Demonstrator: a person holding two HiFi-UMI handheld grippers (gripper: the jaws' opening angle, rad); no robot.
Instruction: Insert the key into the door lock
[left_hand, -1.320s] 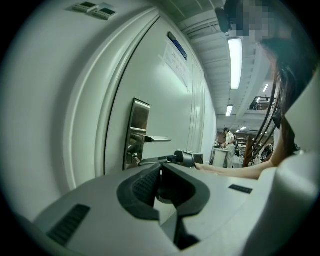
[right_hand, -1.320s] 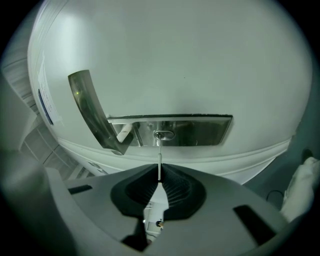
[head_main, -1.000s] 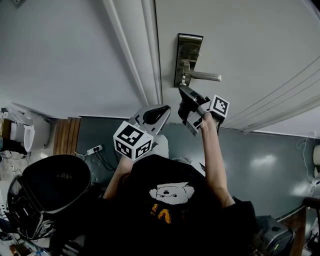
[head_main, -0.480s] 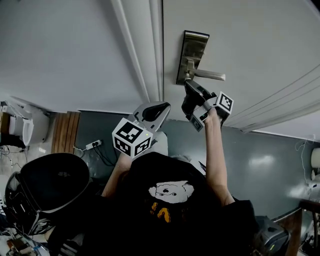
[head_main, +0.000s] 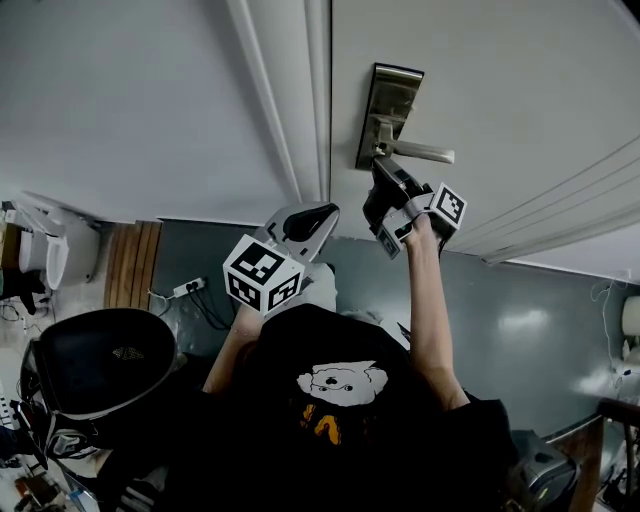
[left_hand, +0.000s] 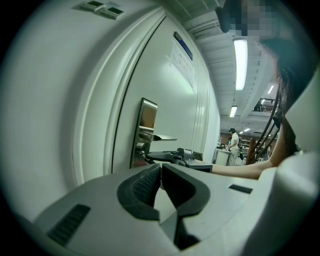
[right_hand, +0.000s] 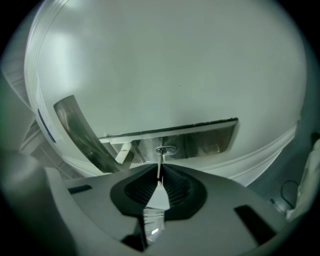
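Observation:
A steel lock plate (head_main: 390, 105) with a lever handle (head_main: 422, 153) sits on the white door. My right gripper (head_main: 379, 172) is raised to the plate's lower end, just under the lever. In the right gripper view it is shut on a thin silver key (right_hand: 160, 164). The key's blade points straight at the oval keyhole (right_hand: 167, 149) and its tip meets it; how deep it sits is unclear. My left gripper (head_main: 306, 222) hangs lower, beside the door frame, shut with nothing between its fingers. Its view shows the lock plate (left_hand: 145, 125) and the right gripper (left_hand: 176, 156) from the side.
The door frame moulding (head_main: 288, 100) runs just left of the lock. A black chair (head_main: 100, 372) stands at the lower left, near a power strip (head_main: 186, 296) on the floor. A person (left_hand: 233, 143) stands far off down the room.
My right gripper has moved up toward the lock plate, bringing the key's tip to the keyhole. The left gripper has stayed about where it was.

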